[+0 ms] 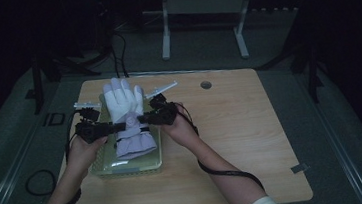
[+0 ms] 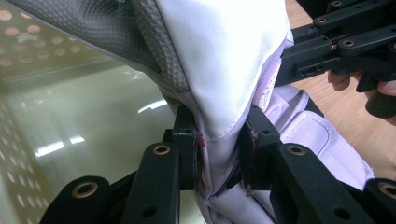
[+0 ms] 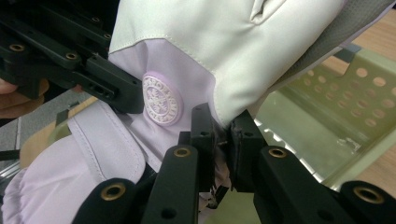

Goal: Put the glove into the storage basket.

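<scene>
The wooden bench (image 1: 233,142) carries a shallow, pale yellow-green perforated tray (image 1: 130,168) near its left front corner, and over that tray a white and lilac ski glove (image 1: 126,118) hangs stretched between the two tools, fingers pointing away from the person, cuff toward them. The left tongs (image 2: 218,154) are clenched on a fold of the glove's fabric at the wrist on one side, and the right tongs (image 3: 223,135) are clenched on the opposite edge, just below the round embossed badge (image 3: 161,99). The main risk, as I see it, is that each grip takes only a thin pinch of slick fabric, so a pull outward by either hand could draw the cloth out of the pads and let that side drop. If one side goes, the glove will likely swing and land half across the tray wall instead of flat inside. The cuff looks heavier and already sags toward the tray's near rim, so it might catch there when lowered. A smaller worry: the two tools sit close together across the wrist, and their black linkages could knock each other if the hands close in.
</scene>
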The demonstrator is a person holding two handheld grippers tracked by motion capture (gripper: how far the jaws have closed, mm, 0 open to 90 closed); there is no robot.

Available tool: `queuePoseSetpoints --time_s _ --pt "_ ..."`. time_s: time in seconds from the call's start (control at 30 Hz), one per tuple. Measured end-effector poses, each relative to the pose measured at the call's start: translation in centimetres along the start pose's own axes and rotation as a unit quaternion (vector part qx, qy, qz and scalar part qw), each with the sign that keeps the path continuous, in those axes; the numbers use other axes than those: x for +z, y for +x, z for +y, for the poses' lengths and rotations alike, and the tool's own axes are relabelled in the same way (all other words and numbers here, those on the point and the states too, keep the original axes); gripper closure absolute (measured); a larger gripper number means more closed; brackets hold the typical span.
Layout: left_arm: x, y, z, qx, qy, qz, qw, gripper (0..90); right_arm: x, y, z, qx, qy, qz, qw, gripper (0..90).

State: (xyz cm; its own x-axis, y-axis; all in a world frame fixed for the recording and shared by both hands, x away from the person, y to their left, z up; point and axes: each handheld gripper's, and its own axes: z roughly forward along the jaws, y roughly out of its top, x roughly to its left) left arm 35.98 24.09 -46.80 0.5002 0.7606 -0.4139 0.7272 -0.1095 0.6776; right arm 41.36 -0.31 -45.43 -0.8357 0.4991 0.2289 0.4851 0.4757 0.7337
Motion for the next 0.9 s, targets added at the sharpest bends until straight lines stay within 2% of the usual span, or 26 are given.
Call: queuePoseSetpoints --time_s 0.13,0.27,0.43,0.57,0.73,0.83,0.9 --pt "0.6 0.7 -0.2 -0.009 0.001 -0.003 1.0 71.3 0.7 -0.4 0.0 0.002 0.007 -0.004 1.0 82.3" --pt "1.4 1.2 -0.6 -0.018 0.007 0.003 0.9998 71.2 1.5 -0.7 -0.4 0.008 0.016 -0.008 0.9998 82.4" --pt "2.7 1.6 -1.4 -0.02 0.021 0.009 0.9995 71.1 2.7 -1.3 -1.3 0.017 0.03 -0.01 0.9993 82.3" --pt "3.3 1.8 -2.0 -0.03 0.042 0.014 0.9986 71.0 3.3 -1.2 -2.1 0.017 0.043 -0.018 0.9988 82.3" --pt "3.9 1.3 -2.5 -0.02 0.064 0.036 0.9971 70.9 3.9 -0.8 -2.8 0.016 0.063 -0.025 0.9976 82.3" --pt "4.4 0.6 -2.6 -0.01 0.083 0.054 0.9951 70.5 4.1 -0.9 -3.2 0.016 0.074 -0.025 0.9968 82.3" --pt "4.7 0.4 -2.8 -0.012 0.093 0.06 0.9938 70.1 4.1 -1.0 -3.5 0.02 0.083 -0.026 0.996 82.2"
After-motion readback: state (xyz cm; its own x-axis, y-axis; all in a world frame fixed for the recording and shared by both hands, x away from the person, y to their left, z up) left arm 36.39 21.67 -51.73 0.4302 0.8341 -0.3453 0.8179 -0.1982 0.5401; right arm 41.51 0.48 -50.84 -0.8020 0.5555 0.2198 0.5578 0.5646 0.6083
